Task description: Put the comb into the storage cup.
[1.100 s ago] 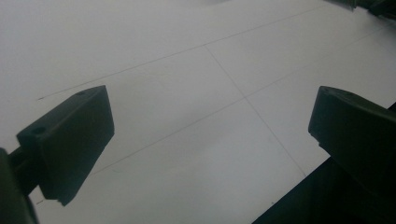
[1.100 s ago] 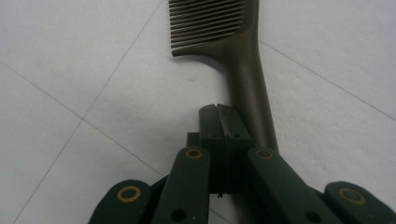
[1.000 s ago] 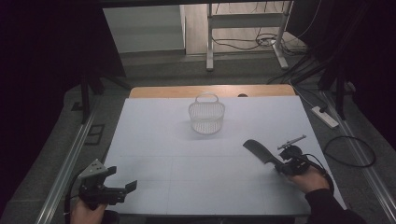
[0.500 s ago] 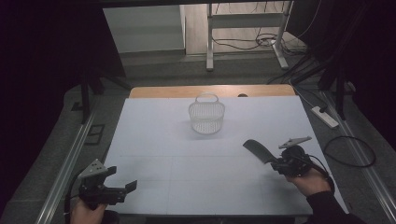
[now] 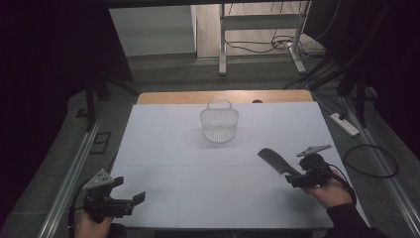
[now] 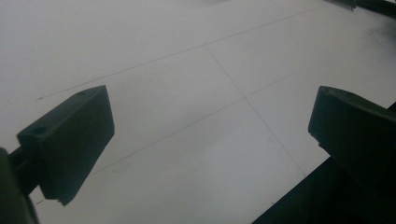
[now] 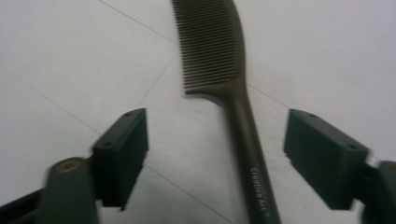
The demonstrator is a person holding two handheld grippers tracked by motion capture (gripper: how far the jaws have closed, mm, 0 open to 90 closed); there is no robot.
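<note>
A dark comb (image 5: 274, 160) lies flat on the white table (image 5: 173, 148) at the right, teeth end toward the middle. In the right gripper view its handle (image 7: 247, 140) runs up between the jaws with clear gaps on both sides. My right gripper (image 5: 292, 177) is open; its jaws have just been opening, and the pads do not press on the handle lying between them. My left gripper (image 5: 130, 189) stands open at the table's near left corner, with bare table between its jaws (image 6: 210, 107).
A white wire basket (image 5: 219, 124) with a handle stands upright at the middle back of the table. A wooden strip (image 5: 223, 96) runs along the far edge. On the floor to the right lie a power strip (image 5: 344, 124) and cables.
The right gripper's jaws have spread apart off the comb's handle, and the comb rests on the table in about the same place. The left gripper has kept still.
</note>
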